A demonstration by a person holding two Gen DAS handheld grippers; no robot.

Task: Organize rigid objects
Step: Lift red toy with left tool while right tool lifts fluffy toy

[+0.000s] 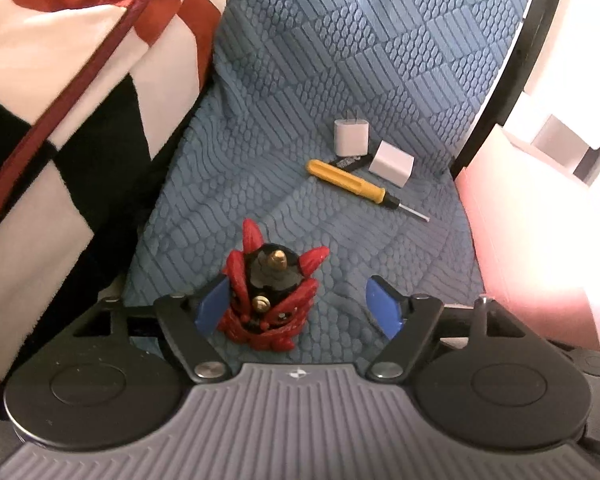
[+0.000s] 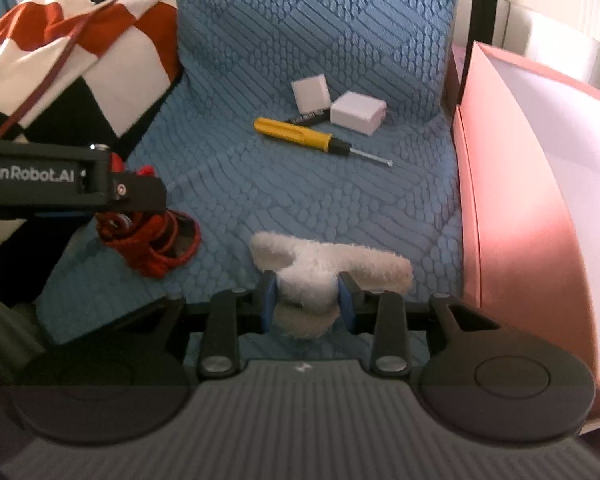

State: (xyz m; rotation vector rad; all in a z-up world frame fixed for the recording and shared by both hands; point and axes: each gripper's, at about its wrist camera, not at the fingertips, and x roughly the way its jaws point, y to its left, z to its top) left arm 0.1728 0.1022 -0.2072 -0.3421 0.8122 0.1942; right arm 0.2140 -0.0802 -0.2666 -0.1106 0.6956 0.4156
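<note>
We find the left gripper (image 1: 300, 306) standing over a red and black figurine (image 1: 270, 298) on the blue bedspread (image 1: 340, 60). Its jaws are wide. The left pad lies against the figurine's side and the right pad stands well clear, so nothing is gripped. The right gripper (image 2: 308, 300) has its jaws narrowed on a white plush (image 2: 324, 276), both pads pressed into the pile.

Further up the bedspread lie the other rigid items, close together: a yellow screwdriver (image 1: 348, 180), two white chargers (image 1: 351, 136) (image 1: 392, 164) and a small black item (image 1: 346, 162) partly hidden between them, which we cannot identify. A pink box (image 2: 512, 200) stands at the bed's right edge, and a checked blanket (image 1: 60, 80) is heaped on the left.

Handling, in our judgement:
- The figurine looks hard, light and spiky. The thin red points may snap, so take it across the stout black body.
- The screwdriver is stiff and will roll. Grip it across the ribbed handle, not the thin shaft.
- The chargers are smooth, boxy and light. Take them on flat opposite faces, clear of the prongs.
- The plush is soft and will compress, so it does not count as rigid.

Count: one figurine, one screwdriver, two chargers, one black item, one plush, one box
</note>
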